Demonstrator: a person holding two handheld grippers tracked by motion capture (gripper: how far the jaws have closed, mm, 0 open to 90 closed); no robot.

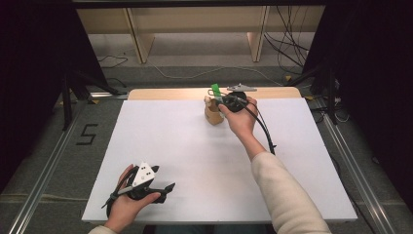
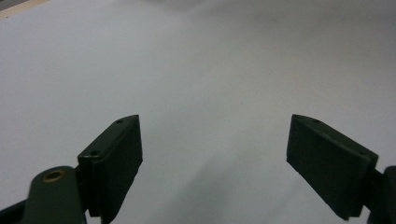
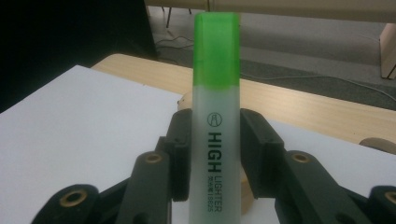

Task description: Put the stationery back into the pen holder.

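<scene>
The highlighter (image 3: 216,126) stands upright, green cap up, clamped in the right gripper (image 3: 216,154) just above the wooden holder (image 1: 213,116) at the surface's (image 1: 195,161) far edge, while the left gripper (image 2: 212,158) rests apart and empty, near the person.

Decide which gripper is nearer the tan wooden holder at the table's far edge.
Right. The right gripper, clamping a green highlighter, hovers beside the tan wooden holder; the left gripper rests open near the front edge.
</scene>
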